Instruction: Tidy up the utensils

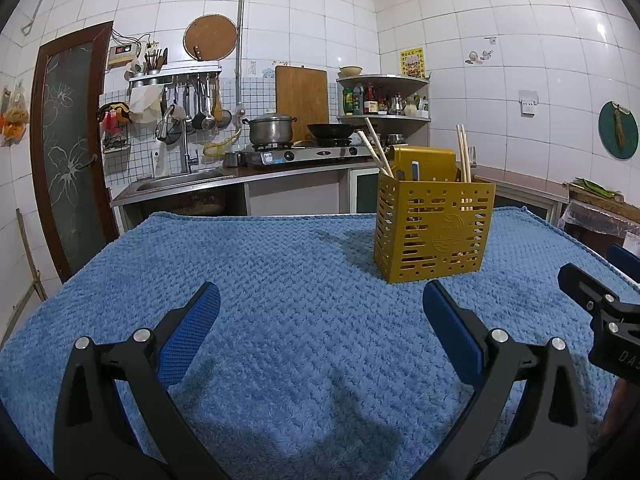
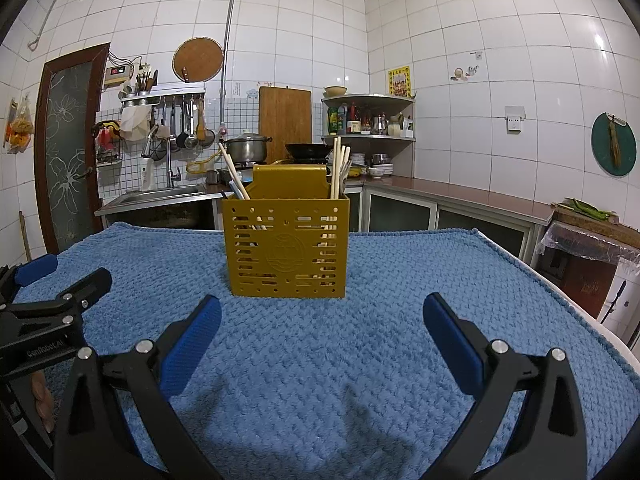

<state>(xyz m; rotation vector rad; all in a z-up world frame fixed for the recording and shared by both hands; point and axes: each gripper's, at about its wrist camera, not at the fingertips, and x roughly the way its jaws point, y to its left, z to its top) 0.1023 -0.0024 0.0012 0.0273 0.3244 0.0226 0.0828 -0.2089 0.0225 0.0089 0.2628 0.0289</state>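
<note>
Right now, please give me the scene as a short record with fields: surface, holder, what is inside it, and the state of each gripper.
surface: blue towel covering the table
holder: yellow slotted utensil holder, upright on the towel, touched by neither gripper
contents: chopsticks standing at the right side, more leaning at the left; other items inside too hidden to name
loose utensils on towel: none visible
left gripper: open, holding nothing, holder ahead to its right
right gripper: open, holding nothing, holder straight ahead
</note>
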